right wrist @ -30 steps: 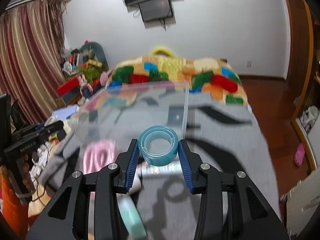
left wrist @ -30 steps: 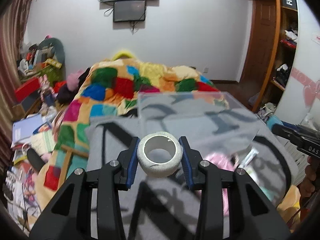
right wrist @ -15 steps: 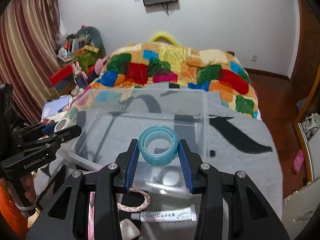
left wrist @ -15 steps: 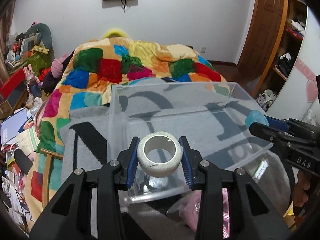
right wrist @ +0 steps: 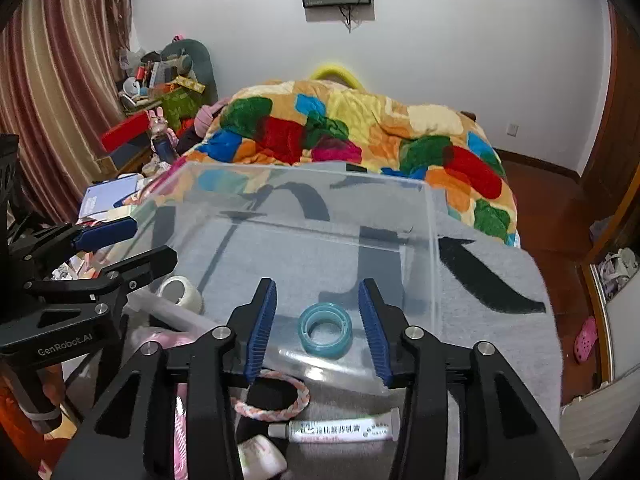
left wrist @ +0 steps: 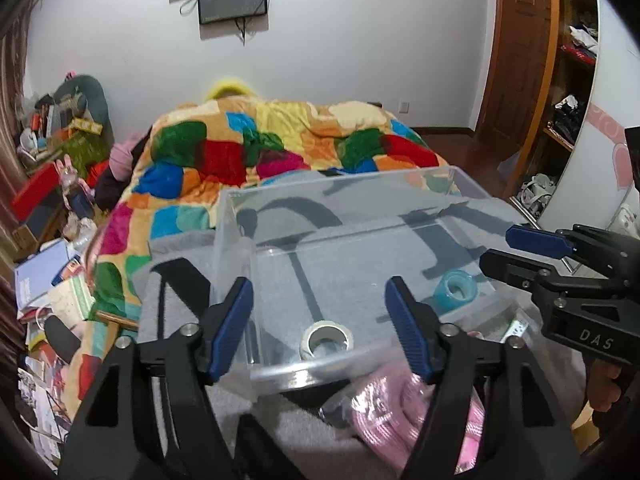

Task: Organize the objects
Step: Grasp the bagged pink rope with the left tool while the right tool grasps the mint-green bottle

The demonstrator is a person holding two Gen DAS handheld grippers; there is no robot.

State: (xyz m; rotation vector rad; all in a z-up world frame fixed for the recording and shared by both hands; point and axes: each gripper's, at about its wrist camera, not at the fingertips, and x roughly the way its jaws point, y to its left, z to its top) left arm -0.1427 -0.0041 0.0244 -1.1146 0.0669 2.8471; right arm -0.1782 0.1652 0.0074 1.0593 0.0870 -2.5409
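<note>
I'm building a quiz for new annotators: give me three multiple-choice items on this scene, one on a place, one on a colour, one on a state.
1. Where does the white tape roll lie?
A. inside the clear box
B. on the quilt
C. in the left gripper

2. What colour is the other tape roll in the box?
A. red
B. teal blue
C. yellow

3. How do the right gripper jaws stand?
A. shut on the tape
B. shut on nothing
C. open, holding nothing

Answers:
1 A: it rests on the box floor near the front wall.
2 B: its ring is translucent teal.
3 C: the pads stand apart, the roll lying beyond them.
</note>
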